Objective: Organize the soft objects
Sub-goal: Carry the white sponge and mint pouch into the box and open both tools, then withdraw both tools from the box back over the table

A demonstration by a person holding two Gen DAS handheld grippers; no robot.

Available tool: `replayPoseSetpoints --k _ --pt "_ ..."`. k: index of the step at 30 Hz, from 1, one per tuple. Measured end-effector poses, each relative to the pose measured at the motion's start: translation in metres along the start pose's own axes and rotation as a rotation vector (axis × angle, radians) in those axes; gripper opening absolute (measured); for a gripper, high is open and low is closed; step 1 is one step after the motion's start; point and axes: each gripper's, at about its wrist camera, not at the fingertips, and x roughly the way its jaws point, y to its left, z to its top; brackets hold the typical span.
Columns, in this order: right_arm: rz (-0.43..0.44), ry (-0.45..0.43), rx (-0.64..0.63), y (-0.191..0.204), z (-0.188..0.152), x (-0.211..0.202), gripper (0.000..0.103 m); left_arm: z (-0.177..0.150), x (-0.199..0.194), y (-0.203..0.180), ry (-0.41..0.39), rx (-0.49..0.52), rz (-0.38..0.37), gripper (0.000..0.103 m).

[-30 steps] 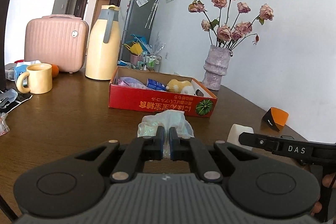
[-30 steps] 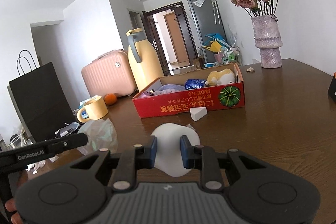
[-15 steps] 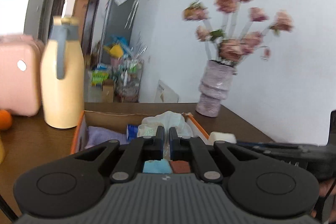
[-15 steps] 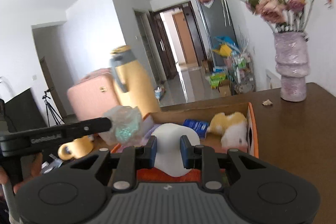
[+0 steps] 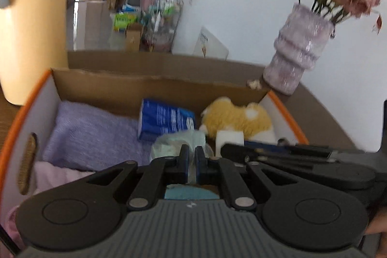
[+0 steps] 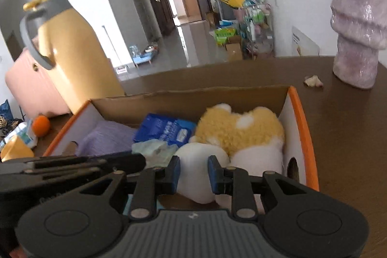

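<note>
Both grippers hang over the open cardboard box [image 5: 159,79] with the orange rim. My left gripper [image 5: 191,156] is shut on a crumpled pale green plastic bag [image 5: 174,144], seen also in the right wrist view as the bag [image 6: 154,149]. My right gripper [image 6: 193,167] is shut on a soft white sponge [image 6: 197,175], whose tip shows as the white sponge [image 5: 228,138] in the left wrist view. Inside the box lie a purple towel [image 5: 89,134], a blue tissue pack [image 6: 164,129] and a yellow and white plush toy [image 6: 239,129].
A tall yellow thermos [image 6: 72,50] and a pink case [image 6: 29,91] stand left of the box. A purple vase [image 6: 355,23] with dried roses stands at the right on the brown table [image 6: 343,127]. An orange [image 6: 40,125] and a yellow mug [image 6: 14,151] sit at far left.
Both grippers have travelled forward from the near table to above the box, each still carrying its object. The box interior now fills the lower view.
</note>
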Motion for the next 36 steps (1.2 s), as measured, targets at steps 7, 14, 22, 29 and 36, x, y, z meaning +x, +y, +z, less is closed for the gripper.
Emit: replayPoseSetpoints --k 7,14,22,29,36 --pt "-0.031 0.018 0.002 0.002 0.008 -0.009 0.039 -0.003 -0.01 0.003 -0.004 0.001 0.028 0.033" --pt "-0.04 -0.078 -0.039 0.017 0.019 -0.092 0.041 0.007 -0.088 -0.004 -0.101 0.049 0.109 0.035" --pt "-0.132 -0.248 -0.142 0.03 -0.011 -0.236 0.064 -0.02 -0.219 0.005 -0.24 0.145 0.254 0.075" --pt "-0.123 -0.291 -0.132 0.045 -0.042 -0.284 0.064 -0.05 -0.283 0.002 -0.293 0.149 0.279 0.078" --pt "-0.105 -0.355 -0.173 0.072 -0.091 -0.311 0.066 -0.095 -0.328 -0.009 -0.37 0.193 0.298 0.081"
